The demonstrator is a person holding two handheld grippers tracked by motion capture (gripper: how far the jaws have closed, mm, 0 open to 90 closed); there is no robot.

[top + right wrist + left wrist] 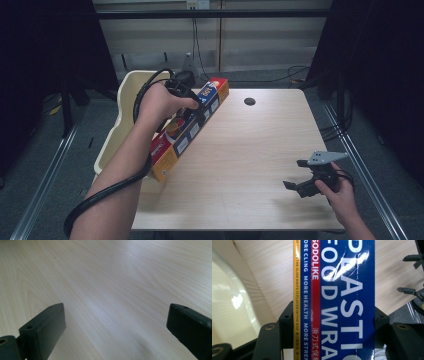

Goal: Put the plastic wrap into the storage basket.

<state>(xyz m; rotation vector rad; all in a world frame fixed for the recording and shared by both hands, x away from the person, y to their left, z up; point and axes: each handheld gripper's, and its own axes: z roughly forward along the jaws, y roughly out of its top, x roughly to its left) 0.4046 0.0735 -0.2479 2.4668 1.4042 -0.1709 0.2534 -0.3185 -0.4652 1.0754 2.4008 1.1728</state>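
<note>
- Your left forearm comes in from the near-left corner and runs up across the left edge of the desk (260,165), with the black cable looped round it.
- Your left hand (159,102) sits knuckles-up over the far-left part of the desk, wrapped round the left tool (196,111).
- That tool is clamped on the plastic wrap box (191,127); in the left gripper view its two black jaws press on the box's two long sides, with the box (334,300) running straight up between them.
- Your right hand (340,192) rests low at the near-right corner of the desk, holding the right tool (296,174) with its grey three-cornered plate on top.
- The right tool's jaws stand wide apart with nothing between them; in the right gripper view they frame bare pale wood.
- The two tools are well apart, one at each side of the desk.
- The box is long and narrow, lying on a diagonal from near-left to far-right along the desk's left side.
- Its near end hangs at the desk's left edge, just beside the cream tub (120,125) that stands to the left of the desk.
- The box has orange ends, and its glossy blue face carries large white lettering, with a red stripe and a yellow edge strip beside it.
</note>
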